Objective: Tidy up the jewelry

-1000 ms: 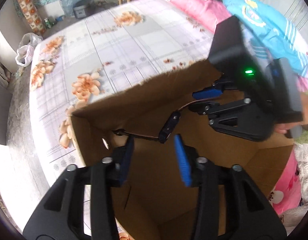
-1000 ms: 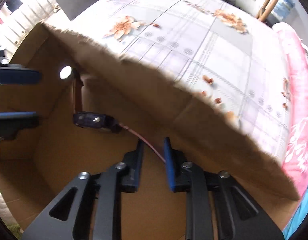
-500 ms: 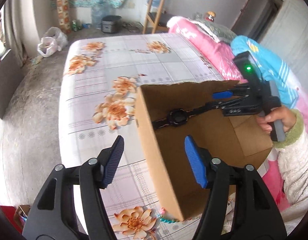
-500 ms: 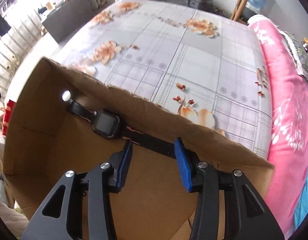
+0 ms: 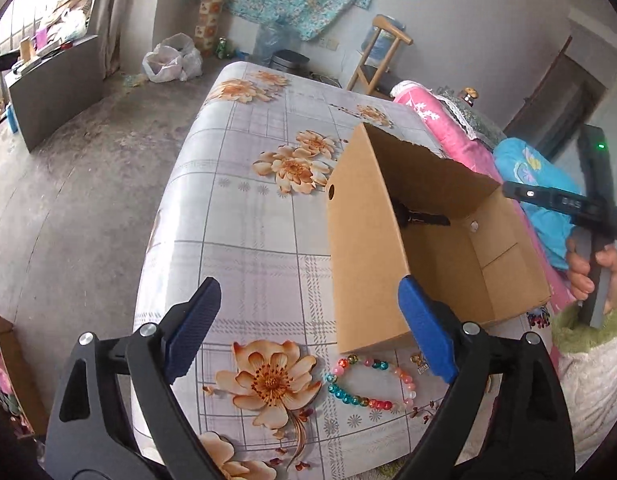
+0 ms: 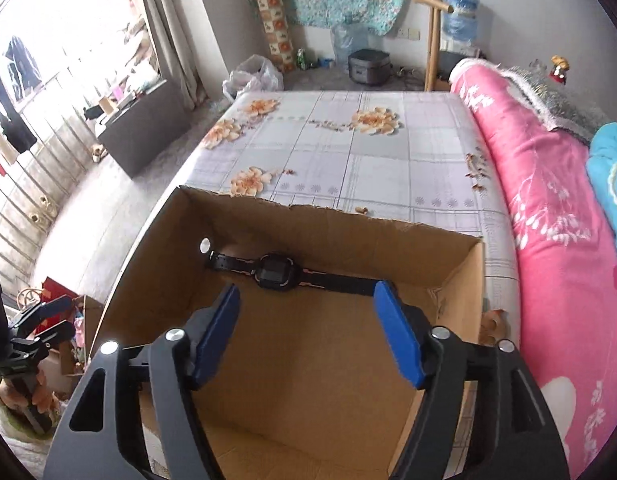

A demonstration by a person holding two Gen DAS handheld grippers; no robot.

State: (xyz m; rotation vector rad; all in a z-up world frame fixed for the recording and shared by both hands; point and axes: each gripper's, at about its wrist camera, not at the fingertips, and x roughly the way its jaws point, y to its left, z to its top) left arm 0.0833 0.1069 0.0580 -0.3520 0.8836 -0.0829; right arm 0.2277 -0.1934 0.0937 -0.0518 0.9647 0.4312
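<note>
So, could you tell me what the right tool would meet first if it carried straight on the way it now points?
Probably the floor of the cardboard box, just short of the black watch lying inside; depth is unclear. The right tool is opening, with nothing between its fingers.

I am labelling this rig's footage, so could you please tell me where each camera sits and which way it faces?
Left wrist: on the left hand-held gripper, angled down over the floral-clothed table at the cardboard box and bead bracelet; jaws opening, empty; the person's right hand shows.
Right wrist: on the right hand-held gripper, looking down into the box at the watch; jaws opening, empty.
Shared: box, watch, table.
</note>
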